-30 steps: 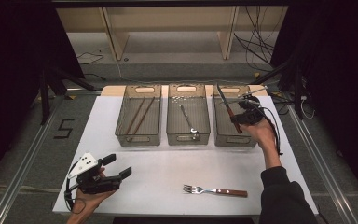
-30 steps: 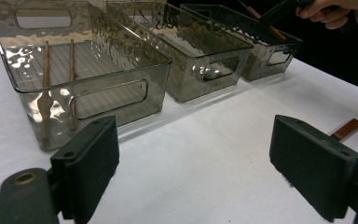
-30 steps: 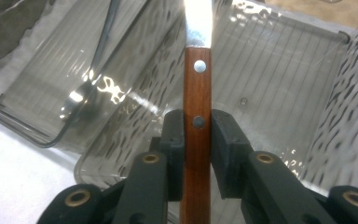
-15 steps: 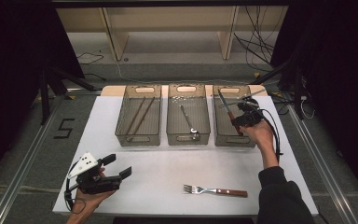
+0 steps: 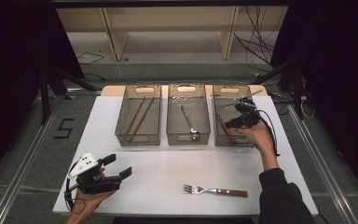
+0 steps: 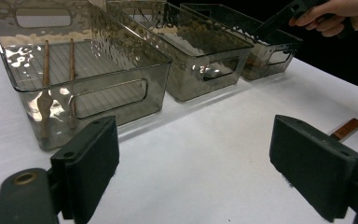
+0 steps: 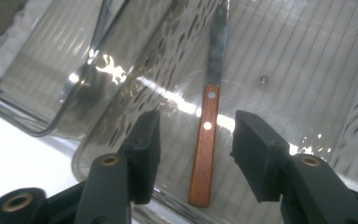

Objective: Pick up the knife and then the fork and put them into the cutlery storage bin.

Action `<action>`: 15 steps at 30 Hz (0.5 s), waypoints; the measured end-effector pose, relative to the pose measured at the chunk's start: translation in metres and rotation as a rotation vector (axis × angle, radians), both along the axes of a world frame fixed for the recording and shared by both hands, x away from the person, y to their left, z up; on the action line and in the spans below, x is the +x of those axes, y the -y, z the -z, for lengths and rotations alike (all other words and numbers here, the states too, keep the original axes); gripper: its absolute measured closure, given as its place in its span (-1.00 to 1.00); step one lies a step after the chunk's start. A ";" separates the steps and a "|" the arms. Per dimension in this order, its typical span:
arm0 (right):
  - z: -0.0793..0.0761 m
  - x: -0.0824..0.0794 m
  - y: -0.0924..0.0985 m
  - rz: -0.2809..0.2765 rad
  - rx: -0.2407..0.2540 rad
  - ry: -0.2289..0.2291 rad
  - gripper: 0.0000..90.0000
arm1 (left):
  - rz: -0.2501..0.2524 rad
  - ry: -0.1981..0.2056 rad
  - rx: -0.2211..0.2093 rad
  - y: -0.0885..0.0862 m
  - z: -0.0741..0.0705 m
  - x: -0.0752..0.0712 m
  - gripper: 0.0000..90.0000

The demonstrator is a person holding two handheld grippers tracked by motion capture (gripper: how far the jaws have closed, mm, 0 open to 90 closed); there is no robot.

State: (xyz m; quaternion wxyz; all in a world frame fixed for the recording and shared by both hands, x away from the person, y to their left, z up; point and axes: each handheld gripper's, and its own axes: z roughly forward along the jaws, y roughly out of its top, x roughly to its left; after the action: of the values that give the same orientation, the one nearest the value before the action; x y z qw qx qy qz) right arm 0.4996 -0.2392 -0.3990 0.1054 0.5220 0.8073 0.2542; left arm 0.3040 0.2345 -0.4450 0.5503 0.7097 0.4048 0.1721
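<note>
The jaws of the right gripper [image 7: 193,154] have just been opening and now stand apart over the wooden-handled steel knife [image 7: 207,140], no longer pressing on it. The knife lies flat on the floor of the right-hand smoked clear plastic bin [image 5: 249,140], handle towards the near wall. It looks stiff, fairly light, with a slick blade; the riveted wooden handle is the safer place to grip. The left gripper [image 5: 116,169] rests open on the white tabletop [image 5: 168,158], near the wooden-handled fork [image 5: 214,191].
</note>
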 end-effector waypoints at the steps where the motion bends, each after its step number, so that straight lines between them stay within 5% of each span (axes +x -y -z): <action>1: -0.001 -0.002 -0.001 0.003 -0.002 0.003 0.10 | 0.000 0.000 0.000 0.000 0.000 0.000 -0.66; 15: -0.023 -0.034 -0.004 -0.111 0.010 0.109 -0.19 | 0.003 -0.001 0.002 0.001 0.000 0.000 -0.66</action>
State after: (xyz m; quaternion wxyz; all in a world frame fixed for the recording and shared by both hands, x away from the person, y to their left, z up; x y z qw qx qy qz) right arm 0.4659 -0.2349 -0.3761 0.1322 0.4624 0.8268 0.2917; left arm 0.3041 0.2337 -0.4451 0.5497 0.7109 0.4039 0.1713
